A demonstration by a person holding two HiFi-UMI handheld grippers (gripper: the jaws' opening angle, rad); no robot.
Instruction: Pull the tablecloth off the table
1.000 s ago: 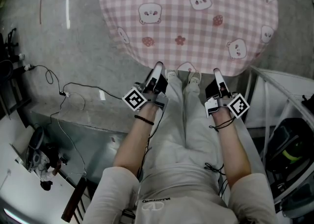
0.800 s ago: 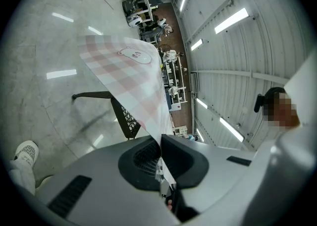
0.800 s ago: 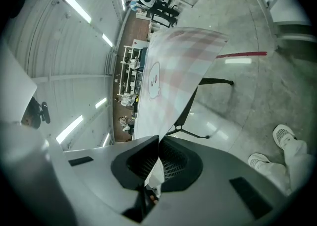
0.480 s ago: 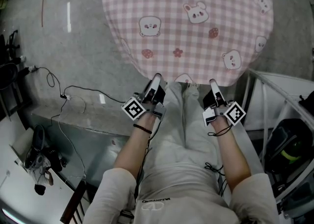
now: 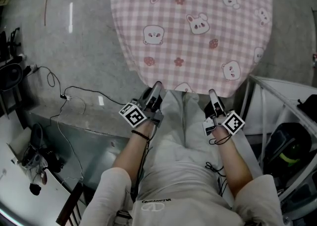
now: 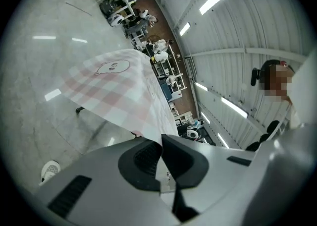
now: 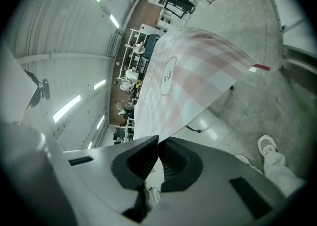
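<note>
Jaws of left gripper (image 5: 157, 88) and right gripper (image 5: 212, 95) clamp the near hem of the pink gingham bunny-print tablecloth (image 5: 198, 31), whose far part seemingly covers the hidden table, so the pull looks unfinished.

left tongs (image 5: 157, 86) and right tongs (image 5: 212, 93) side by side, tight on tablecloth (image 5: 193, 22)

One pink checked tablecloth (image 5: 198, 27). Two claws: a left claw (image 5: 157, 86) and a right claw (image 5: 211, 93). Two marker cubes (image 5: 132, 115), one per claw. Two white shoes (image 7: 268, 145) in the right gripper view. One thin black cable (image 5: 59, 91) on the floor.
</note>
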